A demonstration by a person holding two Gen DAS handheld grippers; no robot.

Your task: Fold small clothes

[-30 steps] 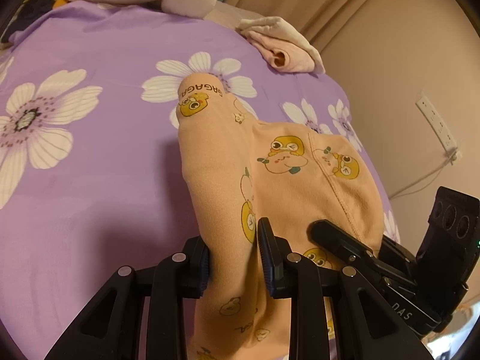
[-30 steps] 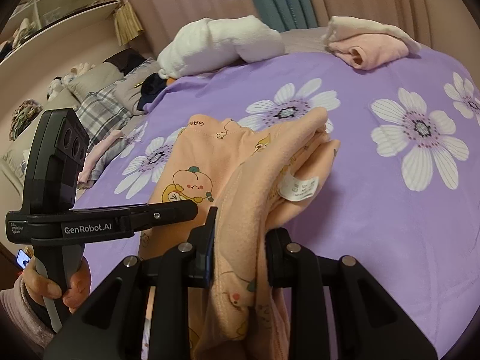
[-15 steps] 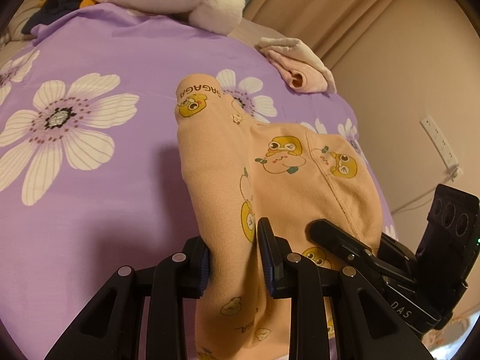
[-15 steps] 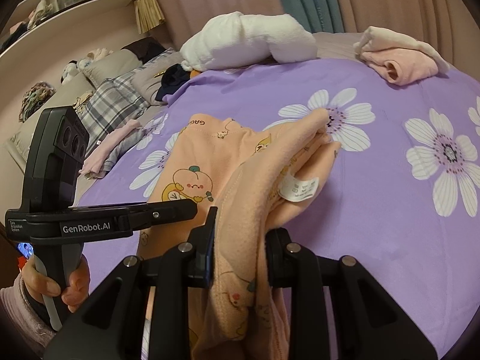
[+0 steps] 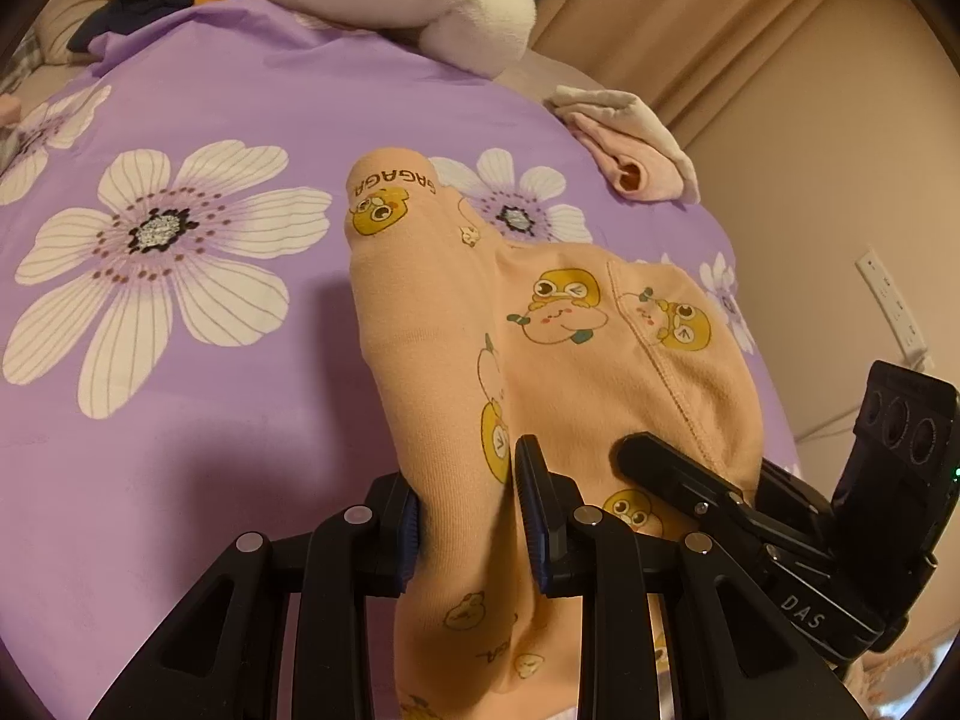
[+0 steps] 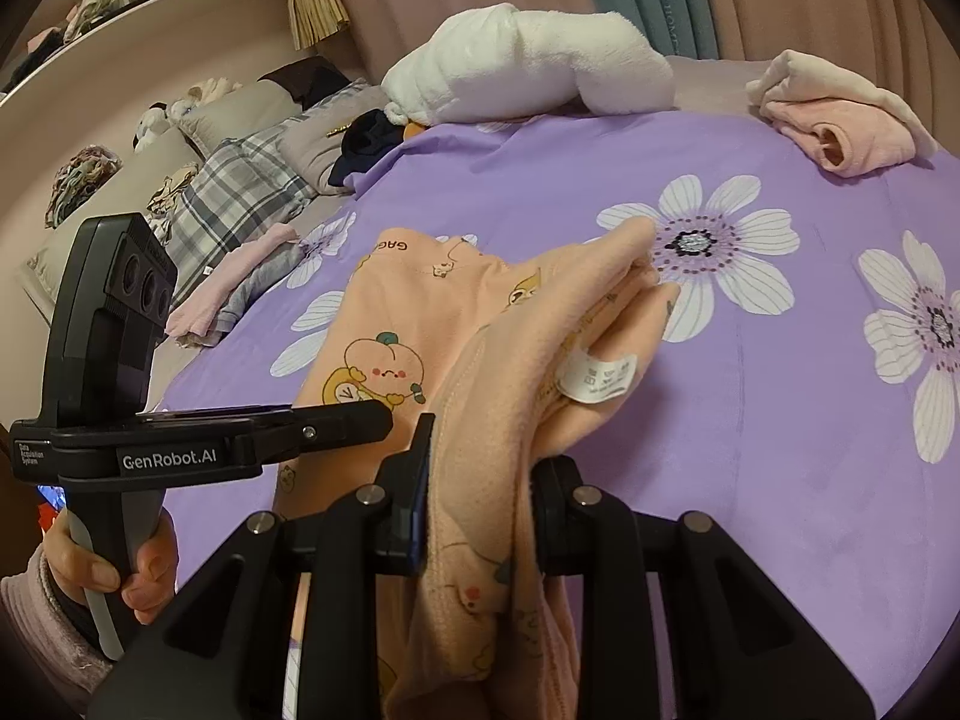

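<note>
A small peach garment (image 5: pixel 558 336) printed with yellow cartoon figures stretches from both grippers out onto the purple flowered bedspread (image 5: pixel 180 360). My left gripper (image 5: pixel 465 516) is shut on a bunched fold of it near the bottom of the left wrist view. My right gripper (image 6: pixel 480 480) is shut on another thick fold of the same peach garment (image 6: pixel 492 312), whose white care label (image 6: pixel 597 375) hangs out on the right. Each gripper shows in the other's view: the right gripper (image 5: pixel 660 456) beside the cloth, the left gripper (image 6: pixel 336 426) held by a hand (image 6: pixel 114 564).
A folded pink garment (image 6: pixel 840 114) lies at the far right of the bedspread (image 6: pixel 780 420). A white plush bundle (image 6: pixel 528 72) sits at the far edge. Plaid and pink clothes (image 6: pixel 240 240) are piled to the left, with shelves behind. A wall socket (image 5: pixel 894 306) is on the right.
Both grippers have moved together across the bed, still holding the garment. The flower prints have slid left to right in the left wrist view, and more of the pile at the far left shows.
</note>
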